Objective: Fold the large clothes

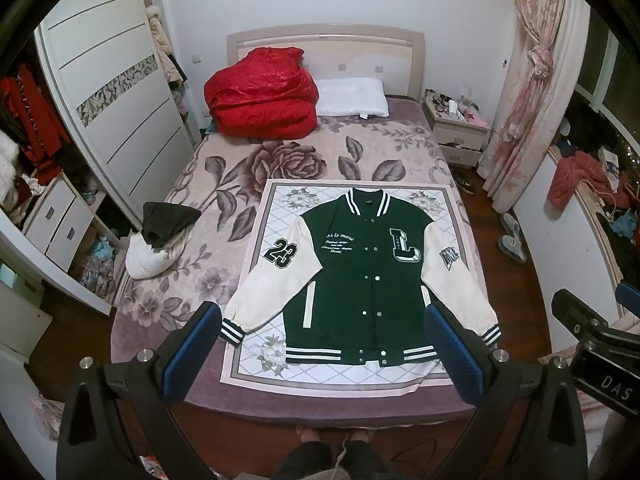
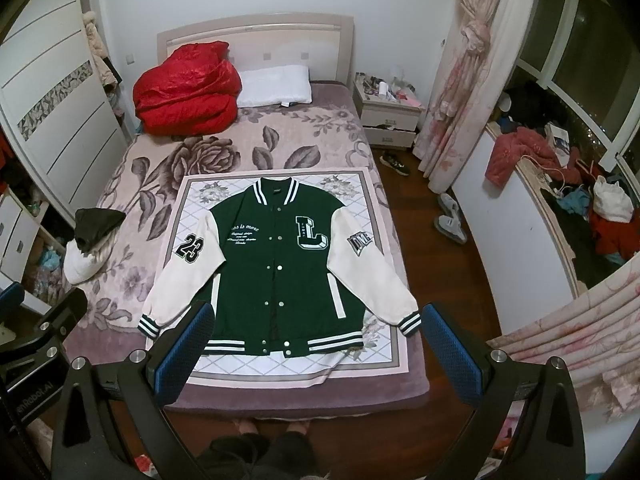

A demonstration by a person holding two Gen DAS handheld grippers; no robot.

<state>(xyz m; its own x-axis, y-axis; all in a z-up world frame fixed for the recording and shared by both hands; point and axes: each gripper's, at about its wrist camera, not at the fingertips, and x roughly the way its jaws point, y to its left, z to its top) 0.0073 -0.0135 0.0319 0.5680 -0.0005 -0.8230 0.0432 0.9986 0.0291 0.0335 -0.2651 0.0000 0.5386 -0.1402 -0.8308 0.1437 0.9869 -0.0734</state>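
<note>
A green varsity jacket with cream sleeves lies flat, front up and buttoned, on a floral mat at the foot of the bed; it also shows in the right wrist view. Both sleeves are spread outward. My left gripper is open and empty, held high above the bed's foot end. My right gripper is open and empty, also high above the foot end. The right gripper's body shows at the right edge of the left wrist view.
A red quilt and white pillow lie at the headboard. Dark and white clothes sit on the bed's left edge. A wardrobe stands left, a nightstand and curtain right. Shoes lie on the floor.
</note>
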